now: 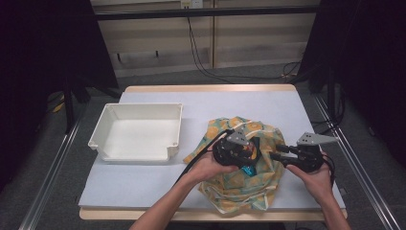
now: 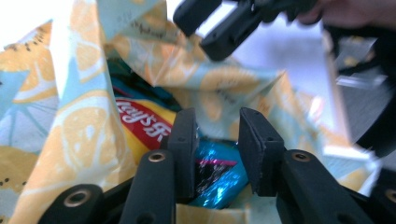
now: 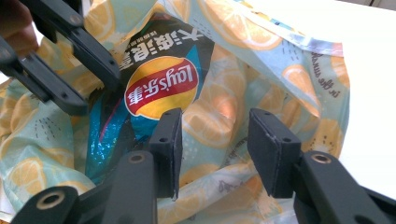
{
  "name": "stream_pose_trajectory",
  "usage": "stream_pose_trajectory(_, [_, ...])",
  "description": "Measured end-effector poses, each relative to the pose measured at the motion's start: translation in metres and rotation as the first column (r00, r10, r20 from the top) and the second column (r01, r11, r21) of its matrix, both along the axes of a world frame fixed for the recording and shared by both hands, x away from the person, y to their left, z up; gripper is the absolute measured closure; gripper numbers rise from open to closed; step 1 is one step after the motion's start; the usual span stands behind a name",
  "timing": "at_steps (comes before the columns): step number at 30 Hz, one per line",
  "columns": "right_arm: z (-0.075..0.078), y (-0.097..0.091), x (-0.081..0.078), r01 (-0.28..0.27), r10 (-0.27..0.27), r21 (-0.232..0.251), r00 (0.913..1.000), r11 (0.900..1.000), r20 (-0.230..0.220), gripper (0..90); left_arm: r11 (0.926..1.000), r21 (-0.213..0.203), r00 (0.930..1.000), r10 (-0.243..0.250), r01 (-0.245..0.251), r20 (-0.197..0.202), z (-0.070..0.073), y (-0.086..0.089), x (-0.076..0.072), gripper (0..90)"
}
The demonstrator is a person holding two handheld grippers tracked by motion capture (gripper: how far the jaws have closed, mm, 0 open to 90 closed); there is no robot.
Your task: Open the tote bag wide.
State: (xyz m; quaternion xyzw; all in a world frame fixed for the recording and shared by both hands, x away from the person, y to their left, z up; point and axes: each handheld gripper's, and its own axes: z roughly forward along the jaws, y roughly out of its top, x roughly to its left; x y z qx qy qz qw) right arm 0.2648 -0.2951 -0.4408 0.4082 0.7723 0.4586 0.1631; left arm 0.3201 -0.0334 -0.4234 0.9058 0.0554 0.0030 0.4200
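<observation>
— Grey matting covers your table, and nearest you, right of centre, lies the lemon-print cloth bag. Where are your hands?

— Both over that bag. Your left gripper points into its open mouth; your right gripper comes in from the right, tip close to the left one.

— Are you holding anything?

— In the left gripper view your jaws stand partly apart over a shiny blue packet down in the bag, a gap showing beside each pad, so no grip there. In the right gripper view your jaws are also partly apart, hovering over the bag's fabric with nothing pinched.

— And the crisps?

— The Lay's bag sits inside the cloth bag, its red and yellow logo facing up, just beyond your right jaws.

— Farther off?

— At the left, well apart from the bag, your white tray stands. Beyond the table, cables hang against a pale wall.
</observation>
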Motion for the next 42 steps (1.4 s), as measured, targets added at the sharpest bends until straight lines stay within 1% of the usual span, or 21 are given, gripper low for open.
stream_pose_trajectory(2, [-0.001, 0.001, 0.001, -0.004, 0.004, 0.001, 1.0, 1.0, 0.003, 55.8, 0.9992, 0.036, 0.9995, -0.02, 0.019, 0.026, -0.004, -0.001, -0.002, 65.7])
stream_pose_trajectory(3, [0.0, 0.001, 0.001, -0.005, 0.005, 0.004, 1.0, 1.0, 0.002, 55.8, 0.9985, 0.053, 0.9991, -0.014, 0.012, 0.041, -0.005, -0.002, -0.003, 64.9])
stream_pose_trajectory(9, [0.0, 0.001, 0.001, -0.007, 0.007, 0.009, 1.0, 0.9999, 0.0, 55.8, 0.992, 0.115, 0.9953, -0.061, 0.052, 0.076, -0.012, -0.004, -0.012, 55.8])
stream_pose_trajectory(10, [0.0, 0.002, 0.001, -0.008, 0.008, 0.009, 1.0, 0.9999, 0.0, 55.8, 0.991, 0.12, 0.9947, -0.068, 0.059, 0.076, -0.013, -0.003, -0.014, 52.5])
stream_pose_trajectory(14, [0.0, 0.002, 0.001, -0.017, 0.017, 0.01, 0.9999, 0.9998, -0.001, 55.8, 0.9859, 0.146, 0.986, -0.101, 0.081, 0.133, -0.02, -0.005, -0.02, 44.4])
stream_pose_trajectory(16, [0.0, 0.003, 0.001, -0.014, 0.014, 0.01, 0.9999, 0.9998, -0.004, 55.7, 0.9853, 0.14, 0.9832, -0.117, 0.098, 0.14, -0.023, -0.005, -0.02, 39.2])
stream_pose_trajectory(18, [0.0, 0.002, 0.001, -0.02, 0.02, 0.01, 0.9998, 0.9998, 0.0, 55.7, 0.9869, 0.129, 0.9838, -0.115, 0.097, 0.137, -0.024, -0.006, -0.021, 37.1])
stream_pose_trajectory(19, [0.0, 0.002, 0.001, -0.019, 0.019, 0.01, 0.9998, 0.9998, 0.0, 55.8, 0.9855, 0.137, 0.982, -0.119, 0.099, 0.146, -0.025, -0.007, -0.022, 35.6])
stream_pose_trajectory(21, [0.0, 0.002, 0.001, -0.018, 0.018, 0.011, 0.9998, 0.9998, -0.004, 55.8, 0.9845, 0.141, 0.9774, -0.128, 0.104, 0.169, -0.026, -0.009, -0.024, 35.4])
stream_pose_trajectory(22, [-0.001, 0.003, 0.002, -0.018, 0.018, 0.013, 0.9998, 0.9998, -0.005, 55.7, 0.9858, 0.132, 0.9783, -0.126, 0.104, 0.165, -0.026, -0.01, -0.025, 35.3])
stream_pose_trajectory(25, [-0.002, 0.004, 0.003, -0.024, 0.024, 0.011, 0.9997, 0.9997, -0.008, 55.1, 0.9836, 0.142, 0.978, -0.134, 0.111, 0.16, -0.018, -0.015, -0.025, 37.7])
stream_pose_trajectory(26, [-0.002, 0.005, 0.003, -0.024, 0.024, 0.011, 0.9996, 0.9997, -0.011, 54.8, 0.9828, 0.145, 0.9743, -0.14, 0.115, 0.176, -0.017, -0.017, -0.026, 37.8])
stream_pose_trajectory(27, [-0.003, 0.006, 0.004, -0.027, 0.027, 0.009, 0.9996, 0.9996, -0.012, 54.8, 0.9785, 0.163, 0.9706, -0.156, 0.126, 0.184, -0.018, -0.018, -0.026, 39.7])
stream_pose_trajectory(29, [-0.002, 0.007, 0.003, -0.035, 0.035, 0.004, 0.9993, 0.9994, -0.011, 54.5, 0.9756, 0.186, 0.9714, -0.15, 0.116, 0.184, -0.027, -0.017, -0.025, 40.1])
stream_pose_trajectory(31, [-0.002, 0.006, 0.003, -0.031, 0.031, 0.005, 0.9995, 0.9995, -0.009, 54.5, 0.9786, 0.169, 0.9688, -0.15, 0.118, 0.197, -0.033, -0.015, -0.026, 38.7])
stream_pose_trajectory(33, [-0.002, 0.004, 0.002, -0.027, 0.027, 0.011, 0.9996, 0.9996, -0.009, 54.3, 0.9761, 0.181, 0.9683, -0.156, 0.121, 0.195, -0.034, -0.014, -0.026, 36.4])
stream_pose_trajectory(34, [-0.002, 0.004, 0.002, -0.027, 0.027, 0.013, 0.9996, 0.9996, -0.009, 54.3, 0.9756, 0.185, 0.9655, -0.156, 0.118, 0.208, -0.035, -0.013, -0.027, 36.4])
stream_pose_trajectory(35, [-0.002, 0.004, 0.002, -0.026, 0.026, 0.013, 0.9996, 0.9996, -0.008, 54.3, 0.9776, 0.173, 0.9665, -0.155, 0.12, 0.205, -0.037, -0.013, -0.027, 36.1])
stream_pose_trajectory(37, [-0.001, 0.004, 0.002, -0.029, 0.029, 0.014, 0.9996, 0.9995, -0.005, 54.3, 0.9747, 0.197, 0.9587, -0.152, 0.106, 0.24, -0.039, -0.013, -0.028, 35.2])
stream_pose_trajectory(39, [0.0, 0.004, 0.002, -0.028, 0.029, 0.016, 0.9996, 0.9995, -0.005, 54.4, 0.9782, 0.186, 0.9599, -0.137, 0.093, 0.245, -0.041, -0.013, -0.028, 37.1])
stream_pose_trajectory(42, [-0.001, 0.005, 0.002, -0.028, 0.028, 0.014, 0.9996, 0.9995, -0.01, 54.4, 0.9857, 0.157, 0.9666, -0.097, 0.061, 0.237, -0.041, -0.01, -0.024, 49.1])
